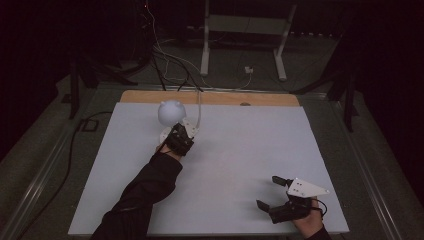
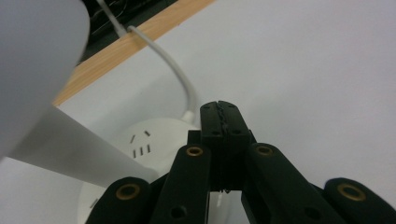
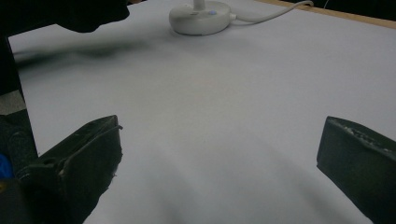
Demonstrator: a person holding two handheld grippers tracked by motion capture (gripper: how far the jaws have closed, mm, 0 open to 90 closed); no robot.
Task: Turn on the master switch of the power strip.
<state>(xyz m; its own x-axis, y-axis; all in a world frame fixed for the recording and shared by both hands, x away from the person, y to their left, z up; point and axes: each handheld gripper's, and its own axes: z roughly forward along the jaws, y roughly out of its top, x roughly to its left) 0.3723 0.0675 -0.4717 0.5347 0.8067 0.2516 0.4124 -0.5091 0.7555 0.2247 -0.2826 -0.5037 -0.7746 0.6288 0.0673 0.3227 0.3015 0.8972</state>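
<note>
Jaws of the left gripper [image 2: 219, 116] stand pressed together with nothing between them, their tips poised directly over the round white base [image 2: 154, 140] of a small desk lamp [image 1: 171, 112], just beside the point where its white cable [image 2: 180, 77] enters the base. The lamp stands toward the far left of the white table sheet [image 1: 240, 165], its globe-shaped head [image 1: 171, 111] raised above the base. The step in hand appears to be pressing a control on the base with the closed tips. To do it well, the tips should descend vertically and lightly, clear of the cable, so the light base does not slide or tip. The right gripper [image 1: 272, 192] rests well apart at the near right, jaws spread wide and empty; it could steady the base if it shifts.
</note>
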